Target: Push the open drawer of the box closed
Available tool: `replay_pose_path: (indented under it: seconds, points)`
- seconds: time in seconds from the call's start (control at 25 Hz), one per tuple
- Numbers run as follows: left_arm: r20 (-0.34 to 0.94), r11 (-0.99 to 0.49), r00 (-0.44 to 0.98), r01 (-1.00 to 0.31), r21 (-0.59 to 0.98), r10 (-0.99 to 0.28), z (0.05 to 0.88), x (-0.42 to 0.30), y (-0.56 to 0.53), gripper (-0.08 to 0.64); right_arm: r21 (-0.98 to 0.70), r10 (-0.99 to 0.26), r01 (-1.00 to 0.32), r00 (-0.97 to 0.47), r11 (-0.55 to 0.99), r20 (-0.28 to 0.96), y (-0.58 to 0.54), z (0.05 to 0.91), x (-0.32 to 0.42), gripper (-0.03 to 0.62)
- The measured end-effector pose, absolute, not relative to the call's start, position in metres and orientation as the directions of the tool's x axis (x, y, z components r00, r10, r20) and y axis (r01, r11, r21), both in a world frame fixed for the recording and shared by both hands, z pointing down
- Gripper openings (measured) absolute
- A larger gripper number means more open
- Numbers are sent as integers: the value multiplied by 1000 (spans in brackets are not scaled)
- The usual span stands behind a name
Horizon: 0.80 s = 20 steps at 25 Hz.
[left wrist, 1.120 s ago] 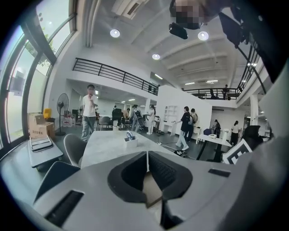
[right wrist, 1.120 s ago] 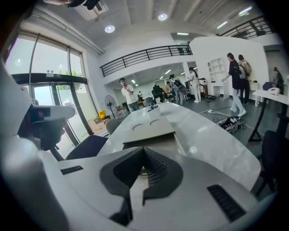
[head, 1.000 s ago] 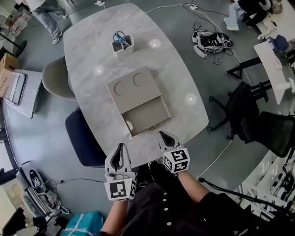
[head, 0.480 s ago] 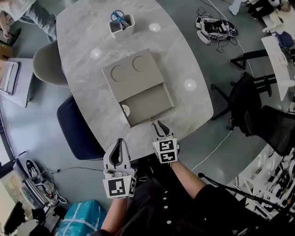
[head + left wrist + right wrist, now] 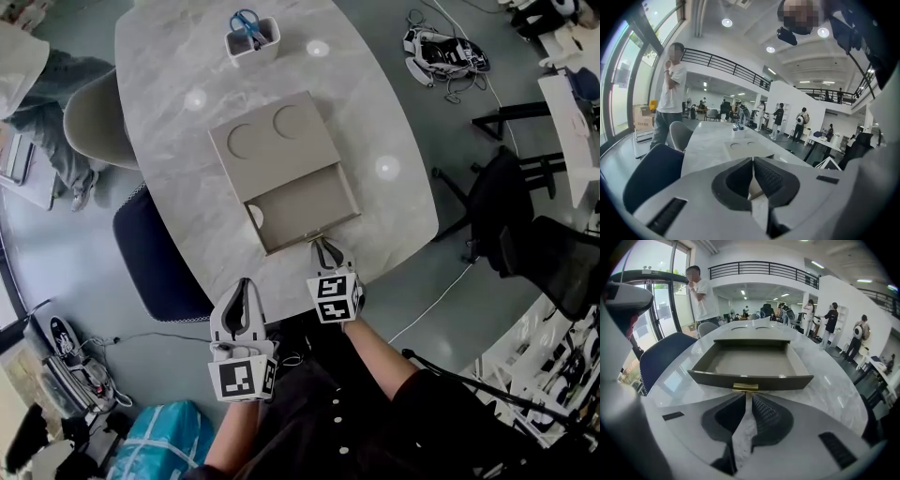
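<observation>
- The right gripper (image 5: 322,246) has moved forward to the drawer (image 5: 302,212). Its tips are now right at the brass handle (image 5: 745,387) on the drawer's front; whether they touch it cannot be told.
- Its jaws are pressed together and hold nothing.
- The drawer stands as far out of the box (image 5: 272,142) as before, on the person's side.
- The left gripper (image 5: 245,286) has stayed back, left of the drawer's front and well apart from it, with its jaws together and empty.
</observation>
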<state>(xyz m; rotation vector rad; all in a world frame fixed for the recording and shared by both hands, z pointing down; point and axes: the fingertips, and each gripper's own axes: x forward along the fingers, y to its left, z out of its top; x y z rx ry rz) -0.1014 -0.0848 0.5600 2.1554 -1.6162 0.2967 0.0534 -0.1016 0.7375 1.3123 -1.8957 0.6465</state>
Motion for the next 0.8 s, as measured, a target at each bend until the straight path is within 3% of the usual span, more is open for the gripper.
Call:
replay_pose_path:
  seconds: [0.8]
  points:
    - [420,-217,288,-953,209,-860,567,-102,-92,25,-16,-610,-940,-233,340,757,-134,732,46,37]
